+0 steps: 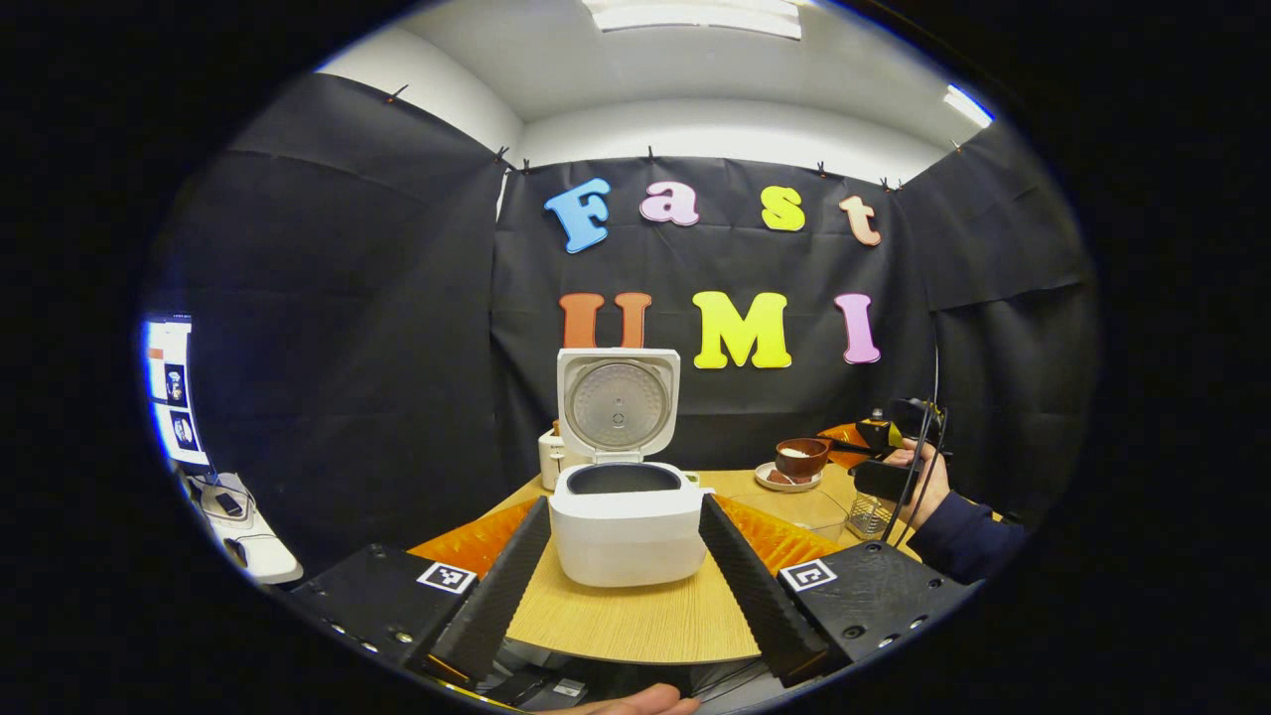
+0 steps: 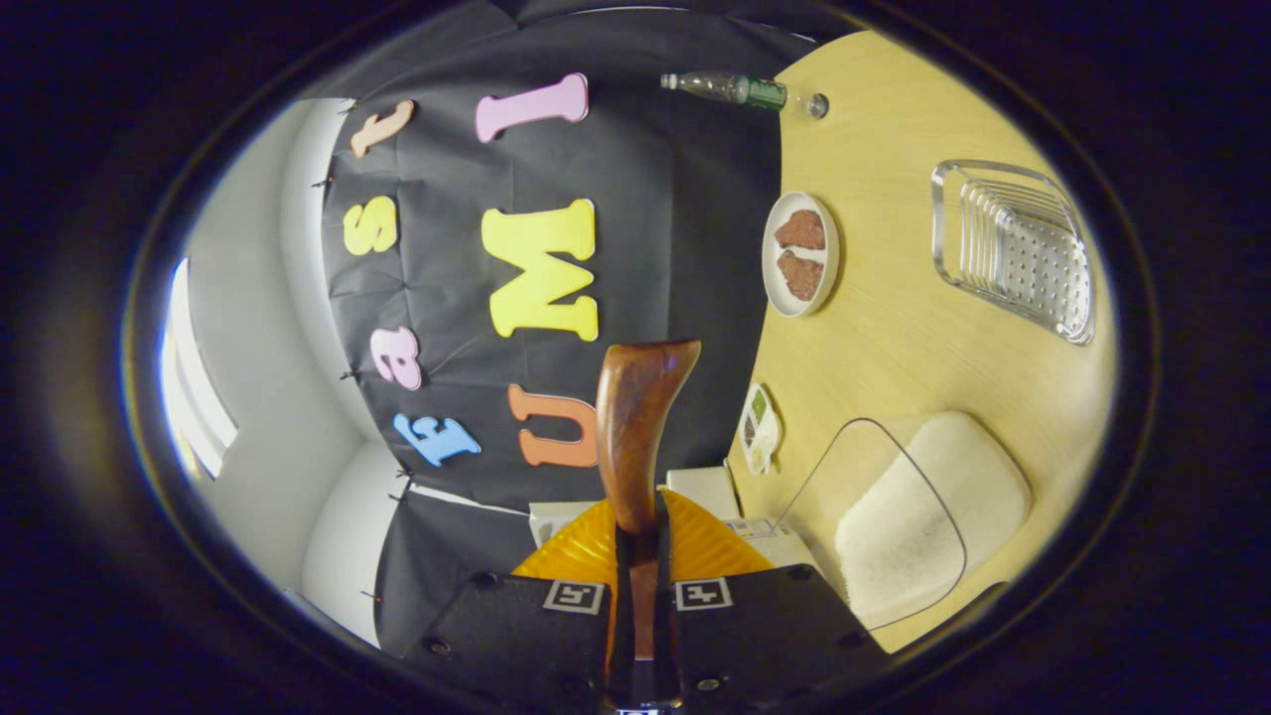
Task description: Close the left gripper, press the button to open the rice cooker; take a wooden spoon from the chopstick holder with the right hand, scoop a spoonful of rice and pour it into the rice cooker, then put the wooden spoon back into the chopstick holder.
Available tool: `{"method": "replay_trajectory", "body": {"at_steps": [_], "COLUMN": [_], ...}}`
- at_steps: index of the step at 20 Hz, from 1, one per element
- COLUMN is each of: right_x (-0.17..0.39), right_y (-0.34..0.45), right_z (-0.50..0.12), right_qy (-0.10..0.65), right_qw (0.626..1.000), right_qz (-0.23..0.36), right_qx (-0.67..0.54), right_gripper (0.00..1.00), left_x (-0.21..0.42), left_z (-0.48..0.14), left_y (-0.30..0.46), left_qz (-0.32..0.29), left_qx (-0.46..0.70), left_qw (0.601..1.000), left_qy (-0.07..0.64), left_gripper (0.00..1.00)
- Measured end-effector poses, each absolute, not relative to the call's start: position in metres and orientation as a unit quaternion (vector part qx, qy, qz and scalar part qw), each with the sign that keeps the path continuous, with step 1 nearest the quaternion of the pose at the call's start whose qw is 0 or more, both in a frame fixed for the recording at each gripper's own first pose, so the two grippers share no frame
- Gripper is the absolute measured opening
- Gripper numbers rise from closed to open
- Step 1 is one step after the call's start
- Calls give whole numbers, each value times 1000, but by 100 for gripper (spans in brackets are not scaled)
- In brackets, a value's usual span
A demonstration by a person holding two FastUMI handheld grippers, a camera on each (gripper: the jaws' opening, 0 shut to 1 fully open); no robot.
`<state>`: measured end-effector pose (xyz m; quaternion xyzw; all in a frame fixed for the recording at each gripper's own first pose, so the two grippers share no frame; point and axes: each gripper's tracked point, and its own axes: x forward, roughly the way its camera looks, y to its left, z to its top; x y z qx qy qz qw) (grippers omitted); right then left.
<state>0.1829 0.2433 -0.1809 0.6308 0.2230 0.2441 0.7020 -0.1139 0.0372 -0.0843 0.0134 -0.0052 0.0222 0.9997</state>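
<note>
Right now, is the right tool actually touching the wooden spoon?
Touching. The right gripper view shows the tool shut on the wooden spoon, both fingers pressing its handle.

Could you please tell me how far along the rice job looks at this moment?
Done: the rice cooker stands with its lid up, and the left tool is open in front of it. In hand: the right tool is shut on the wooden spoon, turned sideways over the glass bowl of rice. Left: scooping or pouring, whichever comes next, then returning the spoon.
</note>
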Motion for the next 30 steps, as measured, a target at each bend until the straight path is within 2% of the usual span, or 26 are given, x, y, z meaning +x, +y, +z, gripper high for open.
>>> {"method": "replay_trajectory", "body": {"at_steps": [4,13,17,23,30], "right_x": [197,220,231,249,248], "right_y": [262,354,402,458,504], "right_z": [-160,-123,-113,-125,-129], "right_qy": [216,223,213,202,186], "right_qw": [717,737,768,829,873], "right_qz": [241,287,318,330,361], "right_qx": [617,570,513,403,270], "right_gripper": [13,12,12,12,13], "left_x": [-105,-69,-60,-54,-51], "left_z": [-76,-72,-63,-64,-67], "left_y": [54,95,115,120,114], "left_qz": [26,60,92,98,90], "left_qx": [9,8,12,15,11], "left_qw": [1000,998,996,995,996], "left_qy": [-4,18,12,13,23], "left_gripper": [95,95,95,95,95]}}
